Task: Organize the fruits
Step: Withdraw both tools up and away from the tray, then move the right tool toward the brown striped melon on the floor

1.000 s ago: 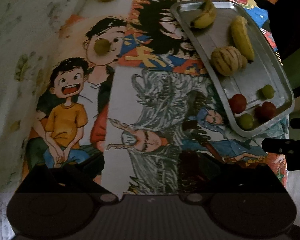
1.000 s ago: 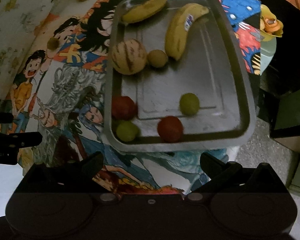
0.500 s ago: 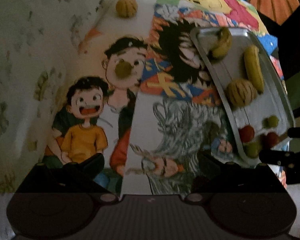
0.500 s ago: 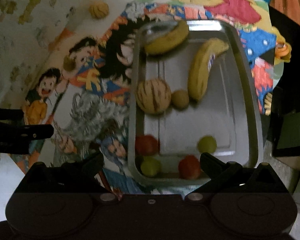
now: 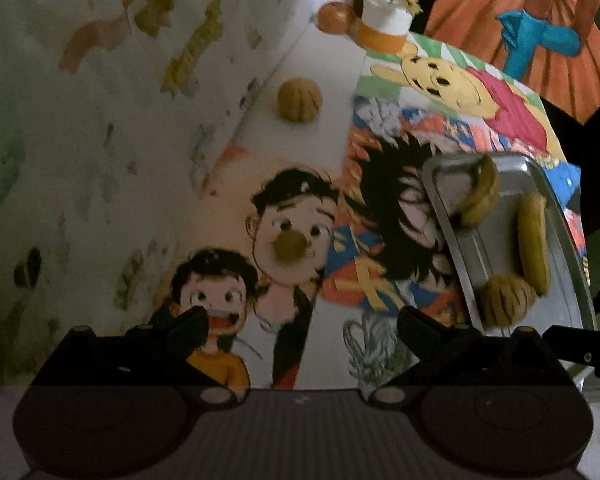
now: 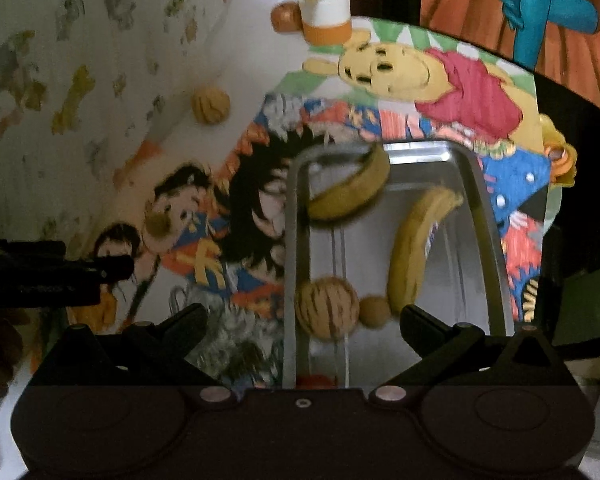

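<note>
Metal tray (image 6: 488, 216), right half of the table, on a cartoon-print cloth (image 5: 380, 280): holds two bananas (image 6: 412, 248), one striped round fruit (image 6: 326, 307), one small tan fruit (image 6: 375, 311) touching it, and a red fruit (image 6: 315, 381) at the near edge, mostly hidden behind the tool body. Loose items, outside the tray: one small brownish-green fruit (image 5: 289, 245) lying on a printed face, directly ahead of the left tool (image 5: 302, 326); one ribbed tan fruit (image 5: 299, 100) farther off on the white part of the cloth; one orange-brown round item (image 5: 335, 17) beside a white-and-orange jar (image 5: 384, 16) at the far end, possibly fruit, though blur and dim light leave that uncertain. Left tool: fingers spread wide, nothing between them, aimed at the brownish-green fruit. Right tool (image 6: 304, 322): fingers likewise wide apart and empty, poised over the near end of the tray. Step in hand, by judgement: approach to the stray fruit, most pieces already being gathered. Next move likely calls for lowering the left tool so its fingers straddle the small fruit, closing gently since a round piece may roll, then carrying it to a bare patch of the tray.
</note>
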`<state>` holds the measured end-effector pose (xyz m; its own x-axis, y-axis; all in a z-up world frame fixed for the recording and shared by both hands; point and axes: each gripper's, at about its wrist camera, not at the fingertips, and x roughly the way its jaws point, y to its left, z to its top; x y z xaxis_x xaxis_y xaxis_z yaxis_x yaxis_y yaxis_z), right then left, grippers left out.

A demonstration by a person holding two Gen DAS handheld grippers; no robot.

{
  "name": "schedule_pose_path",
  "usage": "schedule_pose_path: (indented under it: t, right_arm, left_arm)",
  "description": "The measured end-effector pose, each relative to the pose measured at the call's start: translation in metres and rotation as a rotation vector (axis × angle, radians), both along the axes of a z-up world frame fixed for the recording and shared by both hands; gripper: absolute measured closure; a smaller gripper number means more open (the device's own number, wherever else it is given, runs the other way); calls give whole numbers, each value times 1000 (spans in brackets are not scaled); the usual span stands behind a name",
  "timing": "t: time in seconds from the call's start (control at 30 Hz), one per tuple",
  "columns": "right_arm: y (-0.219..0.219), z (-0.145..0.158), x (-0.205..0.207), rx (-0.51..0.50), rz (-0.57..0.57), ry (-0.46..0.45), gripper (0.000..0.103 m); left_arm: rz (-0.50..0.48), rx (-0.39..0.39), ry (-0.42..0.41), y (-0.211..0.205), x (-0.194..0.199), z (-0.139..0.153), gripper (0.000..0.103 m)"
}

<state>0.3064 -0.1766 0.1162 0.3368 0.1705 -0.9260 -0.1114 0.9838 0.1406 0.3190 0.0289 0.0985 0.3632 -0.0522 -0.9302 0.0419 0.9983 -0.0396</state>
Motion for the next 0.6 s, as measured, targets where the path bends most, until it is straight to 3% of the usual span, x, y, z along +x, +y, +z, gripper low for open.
schedule_pose_path:
  t: [0.27, 0.6]
  right_arm:
    - [6, 10, 12, 16, -10, -130, 1]
    - [11, -5, 40, 17, 31, -146, 1]
  left_arm:
    - [23, 21, -53, 2, 14, -6, 1]
    - [-4, 44, -84, -2, 19, -31, 2]
